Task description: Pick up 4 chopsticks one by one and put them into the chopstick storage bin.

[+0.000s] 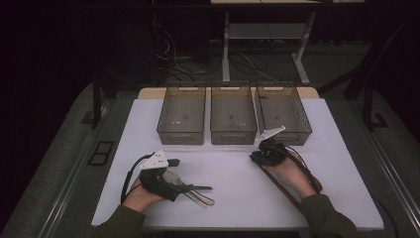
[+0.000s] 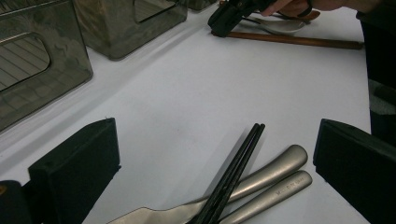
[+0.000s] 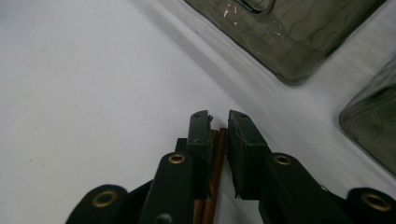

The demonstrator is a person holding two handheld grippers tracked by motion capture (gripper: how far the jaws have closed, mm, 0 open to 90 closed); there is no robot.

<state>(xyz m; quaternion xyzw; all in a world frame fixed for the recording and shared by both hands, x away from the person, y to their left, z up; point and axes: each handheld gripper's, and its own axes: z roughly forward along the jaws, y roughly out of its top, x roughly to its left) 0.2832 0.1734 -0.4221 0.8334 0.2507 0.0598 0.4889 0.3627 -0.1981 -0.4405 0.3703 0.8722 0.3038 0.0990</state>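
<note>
— Where are the brown chopsticks [image 3: 214,172]?
— At four o'clock on the white surface [image 1: 233,168], below the right bin [image 1: 283,115]. The right tongs [image 3: 219,122] are nearly closed around them.
— And the left tongs [image 2: 219,154]?
— Wide open at seven o'clock, over black chopsticks [image 2: 233,175] and metal handles [image 2: 275,175], gripping nothing.

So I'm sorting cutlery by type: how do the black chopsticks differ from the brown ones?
The black chopsticks lie loose across two metal handles, between the left gripper's wide-open jaws. The brown chopsticks lie on the bare table, clamped by the right gripper. Black versus reddish-brown. Both are paired, side by side.
</note>
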